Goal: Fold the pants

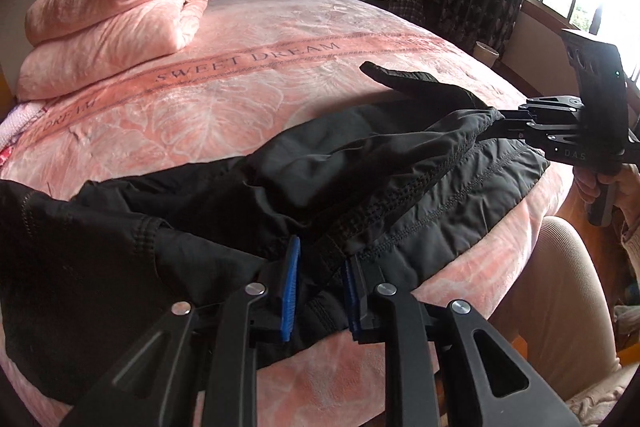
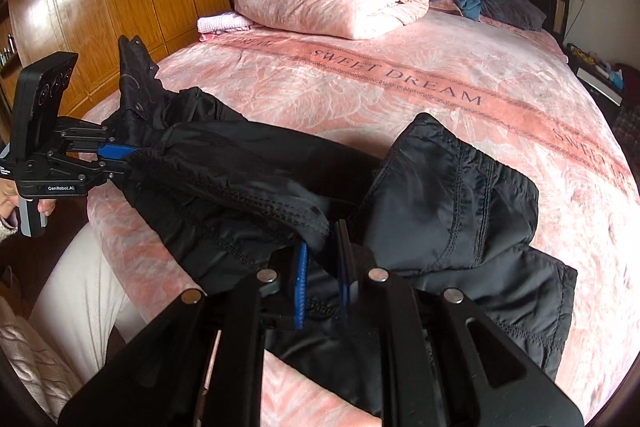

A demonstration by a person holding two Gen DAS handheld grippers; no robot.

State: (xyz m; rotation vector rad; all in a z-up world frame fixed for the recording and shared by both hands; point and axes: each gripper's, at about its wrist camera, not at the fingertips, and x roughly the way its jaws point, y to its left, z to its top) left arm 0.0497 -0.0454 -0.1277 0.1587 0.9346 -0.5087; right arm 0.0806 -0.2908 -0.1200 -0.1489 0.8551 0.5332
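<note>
Black pants (image 1: pixel 360 163) bunched along near edge of bed (image 1: pixel 280 39), long axis L–R between grippers. Left gripper (image 1: pixel 320 279) clamped on fabric at one end, right gripper (image 2: pixel 323 267) on other. Next, prob: bring ends together.

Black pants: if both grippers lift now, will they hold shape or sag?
The black pants likely sag: fabric already droops between the left gripper and right gripper. The shiny quilted shell looks light, perhaps slippery.

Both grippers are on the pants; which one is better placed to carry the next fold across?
Probably right: the right gripper pinches a lifted layer of the black pants, while the left gripper anchors fabric at the bed edge.
</note>
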